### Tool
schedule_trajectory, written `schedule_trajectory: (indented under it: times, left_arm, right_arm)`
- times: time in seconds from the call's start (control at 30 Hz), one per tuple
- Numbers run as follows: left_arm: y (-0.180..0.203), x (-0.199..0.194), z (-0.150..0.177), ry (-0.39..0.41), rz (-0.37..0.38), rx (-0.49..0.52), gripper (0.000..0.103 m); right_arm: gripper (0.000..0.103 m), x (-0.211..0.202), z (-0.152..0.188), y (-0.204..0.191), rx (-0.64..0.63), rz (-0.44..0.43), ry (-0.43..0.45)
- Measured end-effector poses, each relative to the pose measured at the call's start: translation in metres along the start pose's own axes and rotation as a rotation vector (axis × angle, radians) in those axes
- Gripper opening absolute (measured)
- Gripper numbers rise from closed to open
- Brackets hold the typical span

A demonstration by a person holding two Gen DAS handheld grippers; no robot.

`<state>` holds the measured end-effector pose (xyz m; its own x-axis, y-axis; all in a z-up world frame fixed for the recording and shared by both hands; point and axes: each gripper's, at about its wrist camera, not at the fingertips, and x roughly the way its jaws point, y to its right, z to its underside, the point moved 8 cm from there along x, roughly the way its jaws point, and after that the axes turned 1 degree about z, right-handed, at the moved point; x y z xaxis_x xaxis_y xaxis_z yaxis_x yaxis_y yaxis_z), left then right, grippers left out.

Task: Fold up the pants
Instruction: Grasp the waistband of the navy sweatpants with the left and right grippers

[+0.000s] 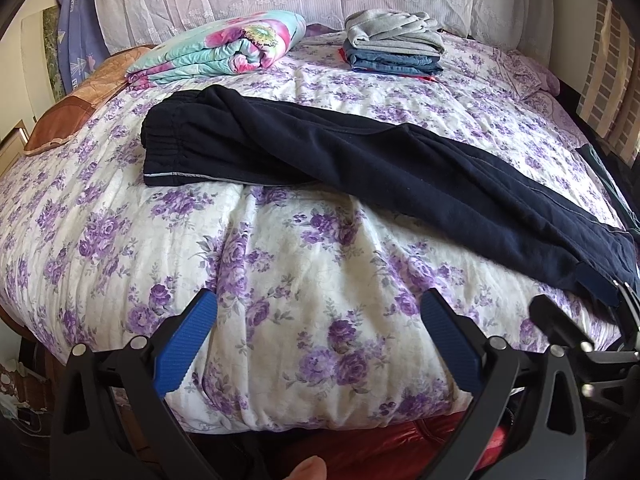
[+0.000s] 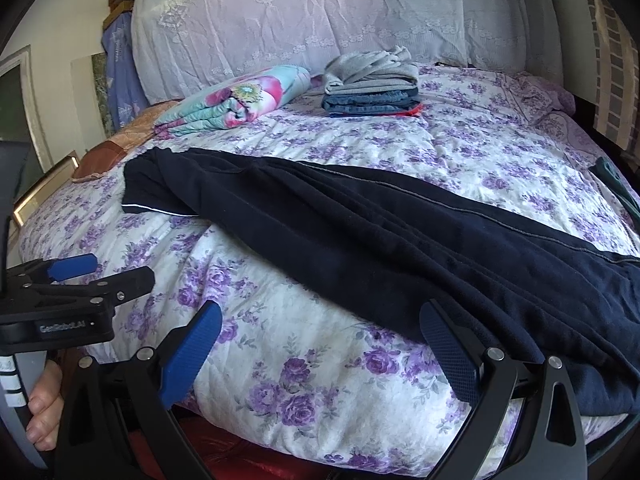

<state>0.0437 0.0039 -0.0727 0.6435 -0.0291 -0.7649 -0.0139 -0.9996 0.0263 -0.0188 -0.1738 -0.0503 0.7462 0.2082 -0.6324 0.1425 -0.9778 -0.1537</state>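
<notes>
A bed with a purple-flowered quilt [image 1: 320, 264] fills both views. Dark navy pants [image 1: 360, 168] lie stretched across it, waistband to the left. The left gripper [image 1: 320, 316] and right gripper [image 2: 320, 328] both gape wide, holding nothing.

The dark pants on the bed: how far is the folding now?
Done: the dark pants lie lengthwise, legs seemingly stacked; a folded stack sits behind. In hand: nothing; left gripper and right gripper are open above the quilt. Left: the crosswise folds.
</notes>
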Motion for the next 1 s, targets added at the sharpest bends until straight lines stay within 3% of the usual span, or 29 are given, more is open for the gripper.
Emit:
schedule_trajectory:
  times: [0.2, 0.27, 0.37, 0.43, 0.57, 0.8, 0.9, 1.0]
  left_arm:
    - [-0.037, 0.009, -0.006, 0.001, -0.010, -0.087, 0.099]
    - [-0.053, 0.015, -0.009, -0.020, 0.017, -0.126, 0.099]
    - [-0.073, 0.023, -0.012, -0.046, 0.077, -0.185, 0.099]
    - [-0.083, 0.026, -0.016, -0.050, 0.100, -0.204, 0.099]
    - [-0.108, 0.026, -0.032, -0.031, 0.060, -0.219, 0.099]
    - [-0.170, 0.035, -0.092, -0.018, -0.021, -0.285, 0.099]
    - [-0.195, 0.046, -0.131, -0.007, -0.025, -0.308, 0.099]
    - [-0.206, 0.064, -0.161, -0.013, -0.019, -0.287, 0.099]
  right_arm:
    - [0.100, -0.027, -0.040, 0.021, -0.137, -0.082, 0.192]
    - [0.100, -0.028, -0.057, 0.033, -0.159, -0.081, 0.204]
    - [0.100, -0.010, -0.084, 0.054, -0.155, -0.144, 0.113]
    - [0.100, 0.017, -0.100, 0.071, -0.124, -0.200, 0.003]
    - [0.099, 0.062, -0.120, 0.094, -0.063, -0.271, -0.104]
    - [0.066, 0.144, -0.100, 0.115, -0.046, -0.299, -0.328]
    - [0.063, 0.163, -0.087, 0.115, -0.078, -0.307, -0.397]
    - [0.064, 0.165, -0.086, 0.112, -0.107, -0.316, -0.408]
